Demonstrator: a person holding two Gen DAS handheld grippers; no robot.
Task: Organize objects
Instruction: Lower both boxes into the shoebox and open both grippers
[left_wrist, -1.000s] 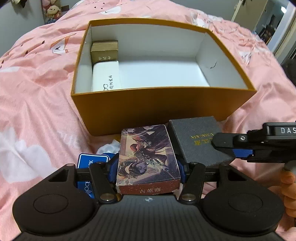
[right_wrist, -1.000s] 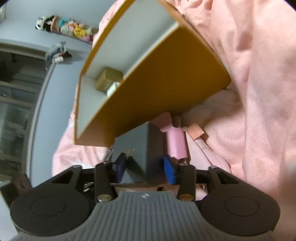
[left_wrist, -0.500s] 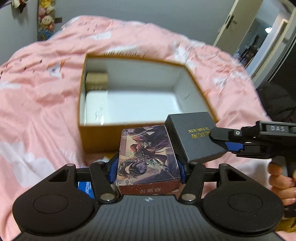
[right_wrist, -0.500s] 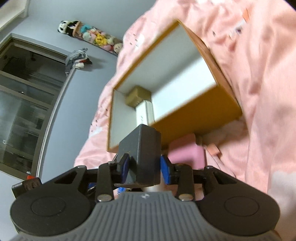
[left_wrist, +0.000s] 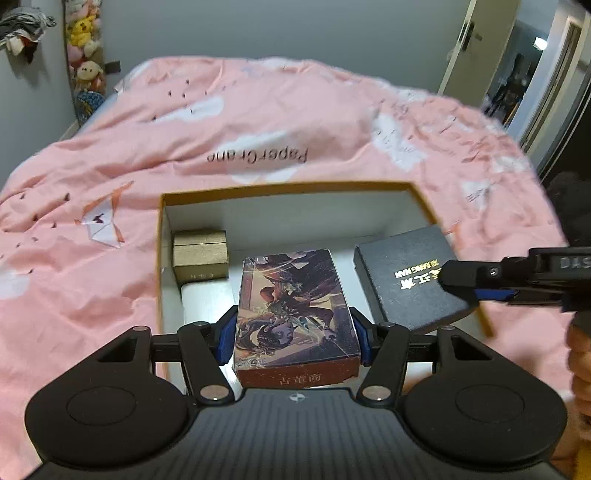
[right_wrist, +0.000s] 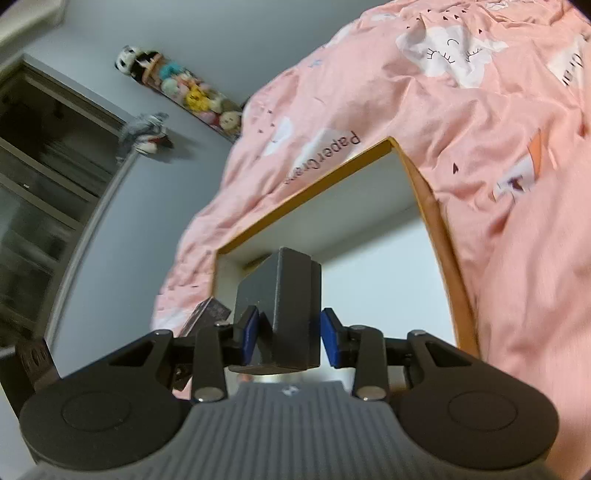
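My left gripper (left_wrist: 293, 330) is shut on an illustrated card box (left_wrist: 295, 314) and holds it above the open orange box (left_wrist: 280, 189), which has a white inside. My right gripper (right_wrist: 290, 338) is shut on a dark grey box (right_wrist: 284, 306) with gold lettering; it also shows in the left wrist view (left_wrist: 410, 277), held over the orange box's right wall. Inside the orange box, at the left, lie a small gold box (left_wrist: 200, 254) and a white box (left_wrist: 207, 301). The orange box's rim also shows in the right wrist view (right_wrist: 306, 195).
The orange box rests on a bed with a pink printed duvet (left_wrist: 258, 122). Plush toys (left_wrist: 83, 55) hang on the grey wall at the left. A doorway (left_wrist: 517, 74) stands at the far right.
Both grippers have risen with their boxes and moved forward, from in front of the orange box to above its inside. Both grips are unchanged.
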